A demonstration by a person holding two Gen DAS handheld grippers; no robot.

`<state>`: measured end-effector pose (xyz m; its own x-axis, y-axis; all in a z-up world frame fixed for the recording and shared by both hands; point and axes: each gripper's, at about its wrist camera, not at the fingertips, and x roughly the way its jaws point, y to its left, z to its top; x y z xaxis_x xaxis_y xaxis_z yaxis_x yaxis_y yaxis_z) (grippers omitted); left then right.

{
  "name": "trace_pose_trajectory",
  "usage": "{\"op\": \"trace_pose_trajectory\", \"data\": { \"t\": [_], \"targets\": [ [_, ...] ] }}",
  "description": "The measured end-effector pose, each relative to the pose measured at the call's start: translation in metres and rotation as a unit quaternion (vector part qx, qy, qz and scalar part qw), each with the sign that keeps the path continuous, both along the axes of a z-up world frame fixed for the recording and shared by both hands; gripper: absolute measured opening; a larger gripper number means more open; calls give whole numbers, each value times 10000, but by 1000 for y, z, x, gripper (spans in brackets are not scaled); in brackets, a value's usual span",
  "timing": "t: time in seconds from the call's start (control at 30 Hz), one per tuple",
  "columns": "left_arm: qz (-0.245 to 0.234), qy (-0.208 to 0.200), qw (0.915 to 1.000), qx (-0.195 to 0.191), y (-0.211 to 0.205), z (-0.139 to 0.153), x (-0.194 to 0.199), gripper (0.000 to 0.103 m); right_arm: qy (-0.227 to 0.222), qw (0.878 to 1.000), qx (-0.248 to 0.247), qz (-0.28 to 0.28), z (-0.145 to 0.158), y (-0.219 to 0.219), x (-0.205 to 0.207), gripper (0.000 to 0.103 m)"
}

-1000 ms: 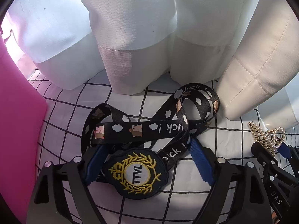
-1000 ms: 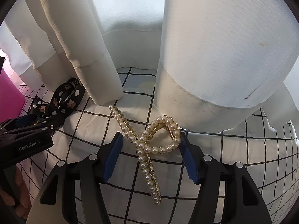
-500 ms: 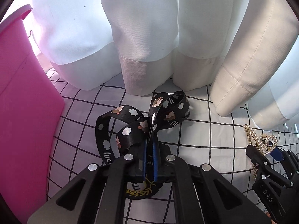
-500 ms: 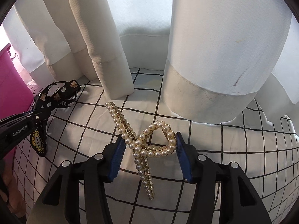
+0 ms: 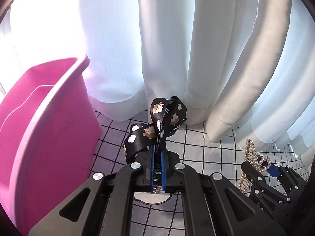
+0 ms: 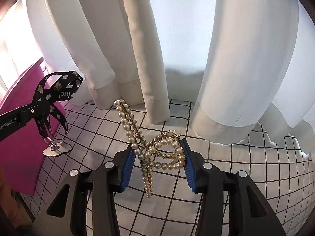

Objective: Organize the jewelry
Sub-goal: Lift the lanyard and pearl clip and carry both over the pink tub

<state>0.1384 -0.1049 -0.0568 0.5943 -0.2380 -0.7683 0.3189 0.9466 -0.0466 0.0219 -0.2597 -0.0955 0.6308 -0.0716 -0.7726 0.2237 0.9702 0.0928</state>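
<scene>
White curtains (image 6: pixel 128 49) behind; left gripper (image 5: pixel 157 169) pinches lanyard (image 5: pixel 157 125), right gripper (image 6: pixel 157 163) pearl clip (image 6: pixel 157 147).

A black lanyard (image 5: pixel 157 125) printed with white clouds and small cartoon animals hangs looped in the air beside a pink bin (image 5: pixel 43 129), its white-backed badge (image 6: pixel 57 149) dangling from a ring, while a gold pearl-studded hair clip (image 6: pixel 155 147) sits tilted above the gridded cloth (image 6: pixel 256 169).

Your left gripper (image 5: pixel 157 158) hides most of the black cloud-print lanyard's round badge (image 5: pixel 151 196). The pink plastic bin (image 5: pixel 39 129) runs off the left edge, its inside unseen.
</scene>
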Motion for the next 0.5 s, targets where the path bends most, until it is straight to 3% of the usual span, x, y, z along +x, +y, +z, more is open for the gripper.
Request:
{"op": "trace_pose_trajectory", "data": {
  "t": [0.27,0.5],
  "targets": [
    [235,-481,9982,-286,47,70,-6,6,-678,9965,-136,460,68,52,25,44],
    [749,-1021,9909,-453,119,144,0,6,-1344,9836,-163,1189,139,118,53,44]
  ]
}}
